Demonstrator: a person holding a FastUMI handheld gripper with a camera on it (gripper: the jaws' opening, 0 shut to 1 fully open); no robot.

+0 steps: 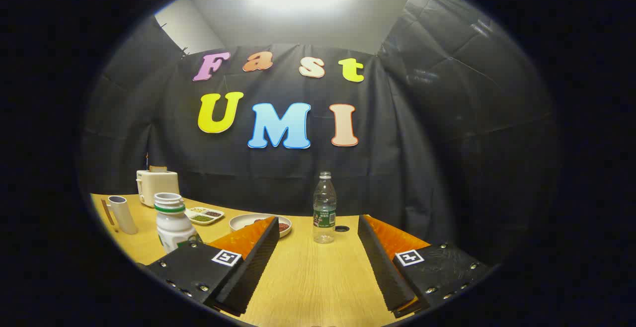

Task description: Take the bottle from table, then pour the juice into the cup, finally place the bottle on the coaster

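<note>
Near the lower middle of the frame, on the wooden table (pixel 308 277), a clear bottle (pixel 324 207) with a green label is seen standing upright, just ahead of the gripper (pixel 318 262) and roughly in line with the gap between its fingers. The fingers are held wide apart, with nothing between them but bare tabletop, and the bottle is not touched by either. No cap is seen on the bottle, and a small dark round object (pixel 342 228), possibly the cap, lies just to its right; whether any juice is inside cannot be told. At the lower left, a white jar (pixel 171 222) with a green collar stands partly behind the left finger, and farther left a grey cup (pixel 121 214) with a handle is set near the table's edge. A cream toaster (pixel 157 185) is placed against the wall behind the cup, with a divided dish (pixel 203 215) and a round plate (pixel 258 223) between it and the bottle. A coaster cannot be made out with certainty. The task is judged to be at its very start: the bottle has not yet been grasped, and the pouring and the placing on the coaster are both left to be done.
</note>
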